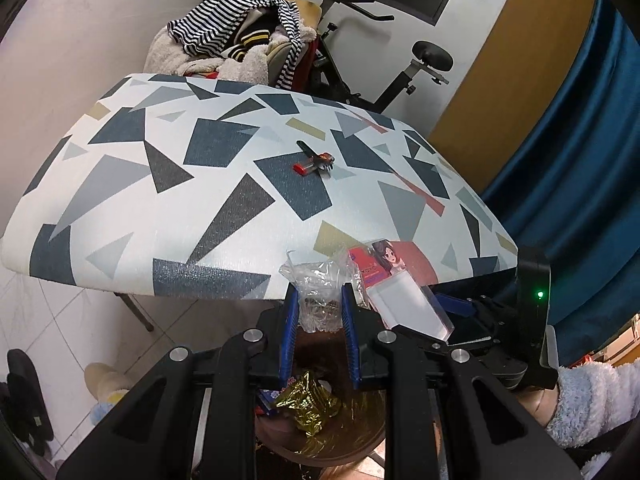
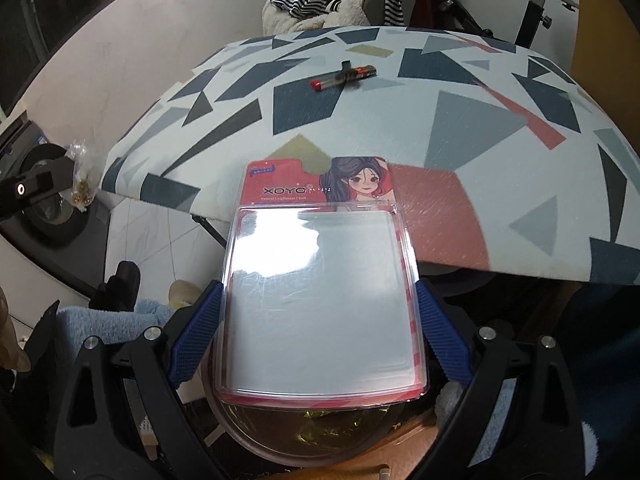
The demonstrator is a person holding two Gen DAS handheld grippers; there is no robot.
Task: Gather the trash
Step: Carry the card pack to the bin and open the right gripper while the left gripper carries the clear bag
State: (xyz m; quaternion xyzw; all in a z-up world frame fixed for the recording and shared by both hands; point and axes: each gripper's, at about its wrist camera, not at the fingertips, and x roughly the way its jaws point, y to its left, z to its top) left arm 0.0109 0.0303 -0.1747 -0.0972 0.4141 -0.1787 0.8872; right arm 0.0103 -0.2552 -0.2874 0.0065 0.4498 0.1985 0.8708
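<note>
My left gripper (image 1: 319,307) is shut on a crumpled clear plastic bag (image 1: 316,284) and holds it over a round brown bin (image 1: 344,446) below the table edge. The bin holds a gold foil wrapper (image 1: 312,402). My right gripper (image 2: 320,300) is shut on a red blister pack (image 2: 320,288) with a cartoon girl and a clear front, held above the bin (image 2: 304,440). The pack also shows in the left wrist view (image 1: 400,292). The bag and left gripper show at far left of the right wrist view (image 2: 82,176). A small red-capped tube (image 1: 316,163) lies on the table.
The table (image 1: 200,184) has a geometric patterned cover; its near edge is just ahead of both grippers. A chair piled with clothes (image 1: 240,36) and an exercise bike (image 1: 400,68) stand behind it. A blue curtain (image 1: 580,160) hangs at right. Slippers (image 1: 24,392) lie on the floor at left.
</note>
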